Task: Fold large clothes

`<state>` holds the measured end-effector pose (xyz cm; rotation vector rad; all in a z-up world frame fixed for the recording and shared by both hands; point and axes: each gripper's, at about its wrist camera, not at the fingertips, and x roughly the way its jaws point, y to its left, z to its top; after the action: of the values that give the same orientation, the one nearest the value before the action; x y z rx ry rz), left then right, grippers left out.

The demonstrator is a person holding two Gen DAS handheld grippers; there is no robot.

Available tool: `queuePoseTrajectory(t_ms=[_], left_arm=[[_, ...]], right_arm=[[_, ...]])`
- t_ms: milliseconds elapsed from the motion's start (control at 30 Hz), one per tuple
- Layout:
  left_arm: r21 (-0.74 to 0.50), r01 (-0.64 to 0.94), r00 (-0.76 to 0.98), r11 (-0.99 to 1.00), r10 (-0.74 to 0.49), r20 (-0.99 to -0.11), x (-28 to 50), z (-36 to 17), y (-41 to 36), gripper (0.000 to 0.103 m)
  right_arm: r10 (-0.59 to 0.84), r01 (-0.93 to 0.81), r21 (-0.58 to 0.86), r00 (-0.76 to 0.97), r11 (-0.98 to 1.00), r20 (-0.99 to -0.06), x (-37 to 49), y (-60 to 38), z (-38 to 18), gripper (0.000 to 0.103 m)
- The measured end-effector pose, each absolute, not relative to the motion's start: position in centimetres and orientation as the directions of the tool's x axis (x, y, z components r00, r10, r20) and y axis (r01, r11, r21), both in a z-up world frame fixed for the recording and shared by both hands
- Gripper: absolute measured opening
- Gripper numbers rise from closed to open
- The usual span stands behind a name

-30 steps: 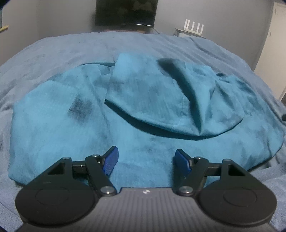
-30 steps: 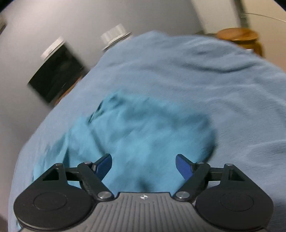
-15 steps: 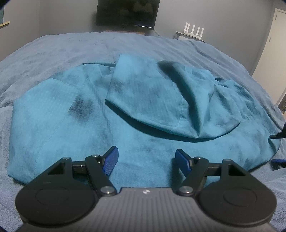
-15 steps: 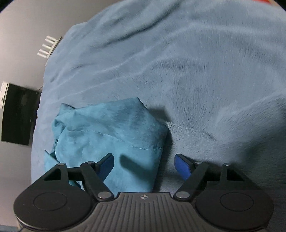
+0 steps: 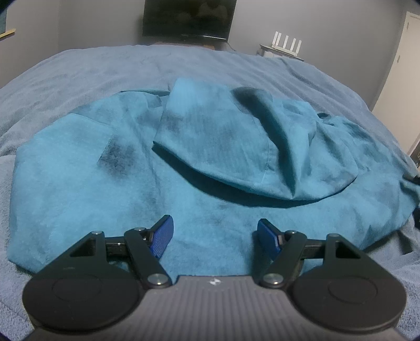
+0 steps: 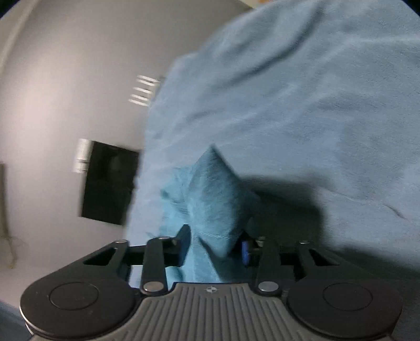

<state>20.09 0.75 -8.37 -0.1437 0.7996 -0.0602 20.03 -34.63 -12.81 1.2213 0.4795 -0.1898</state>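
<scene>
A large teal garment (image 5: 147,183) lies spread on the blue bed cover (image 5: 131,68), with one part folded over its middle (image 5: 236,147). My left gripper (image 5: 215,233) is open and empty, low over the garment's near edge. My right gripper (image 6: 214,244) has its fingers closed in on a corner of the same garment (image 6: 215,194), and the cloth rises in a peak from between them. The blue pad (image 6: 245,253) of one finger shows beside the cloth. The right gripper's edge shows at the far right of the left wrist view (image 5: 416,181).
A dark screen (image 5: 187,19) stands against the grey wall beyond the bed, with a white router (image 5: 286,48) to its right. A white door (image 5: 404,68) is at the far right. The blue cover (image 6: 315,105) spreads wide beyond the held corner.
My right gripper has come down onto the garment's corner and closed on it, lifting it into a peak. My left gripper has stayed open in the same place.
</scene>
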Motion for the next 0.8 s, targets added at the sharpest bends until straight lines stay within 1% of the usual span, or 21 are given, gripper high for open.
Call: queuePoseTrajectory(t_ms=[67, 133, 167, 200, 300, 333, 400, 467, 500, 533, 567, 700, 800], left_arm=[[-0.147, 0.000, 0.699, 0.989, -0.106, -0.708, 20.1, -8.3, 0.7, 0.070], [-0.152, 0.001, 0.713, 0.988, -0.108, -0.693, 20.0, -8.0, 0.7, 0.070], [-0.154, 0.000, 0.723, 0.988, -0.106, -0.683, 19.9, -7.8, 0.6, 0.070], [-0.158, 0.000, 0.735, 0.987, -0.107, -0.670, 19.9, -7.4, 0.4, 0.070], [-0.173, 0.028, 0.767, 0.985, -0.132, -0.628, 20.4, -6.2, -0.6, 0.070], [-0.163, 0.039, 0.773, 0.986, -0.133, -0.621, 20.8, -5.9, -1.2, 0.070], [-0.125, 0.063, 0.776, 0.990, -0.127, -0.618, 21.9, -5.4, -2.7, 0.070], [-0.093, 0.061, 0.775, 0.994, -0.106, -0.622, 23.1, -5.4, -4.0, 0.070], [-0.087, 0.059, 0.771, 0.994, -0.101, -0.629, 23.8, -5.6, -4.5, 0.070], [-0.083, 0.055, 0.763, 0.995, -0.096, -0.640, 24.5, -5.9, -5.1, 0.070], [-0.074, 0.055, 0.753, 0.996, -0.090, -0.652, 25.1, -6.4, -5.6, 0.070], [0.015, 0.098, 0.702, 0.995, -0.058, -0.710, 26.3, -8.8, -7.7, 0.070], [0.061, 0.125, 0.684, 0.990, -0.041, -0.728, 26.2, -10.7, -8.4, 0.069]], right_arm=[[0.112, 0.480, 0.825, 0.841, 0.298, -0.529, 20.6, -34.9, -13.9, 0.055], [0.133, 0.562, 0.781, 0.782, 0.271, -0.609, 21.6, -35.0, -15.3, 0.063], [0.143, 0.567, 0.784, 0.779, 0.253, -0.610, 21.8, -34.8, -15.8, 0.063], [0.150, 0.552, 0.799, 0.792, 0.237, -0.592, 22.1, -34.8, -16.0, 0.063], [0.171, 0.458, 0.864, 0.853, 0.210, -0.494, 22.7, -34.3, -16.1, 0.064], [0.165, 0.444, 0.869, 0.861, 0.219, -0.481, 22.6, -34.1, -15.9, 0.061], [0.155, 0.428, 0.877, 0.872, 0.219, -0.464, 22.7, -33.9, -15.5, 0.051], [0.151, 0.419, 0.884, 0.879, 0.209, -0.452, 22.4, -33.8, -15.3, 0.030], [0.152, 0.411, 0.884, 0.881, 0.223, -0.448, 22.4, -33.7, -15.1, 0.027], [0.151, 0.397, 0.883, 0.885, 0.249, -0.441, 22.3, -33.6, -14.6, 0.022], [0.153, 0.373, 0.882, 0.891, 0.288, -0.427, 22.1, -33.4, -13.9, 0.019], [0.171, 0.261, 0.841, 0.910, 0.475, -0.378, 22.7, -31.7, -11.0, 0.017], [0.197, 0.167, 0.778, 0.916, 0.606, -0.350, 23.5, -30.0, -8.8, 0.016]])
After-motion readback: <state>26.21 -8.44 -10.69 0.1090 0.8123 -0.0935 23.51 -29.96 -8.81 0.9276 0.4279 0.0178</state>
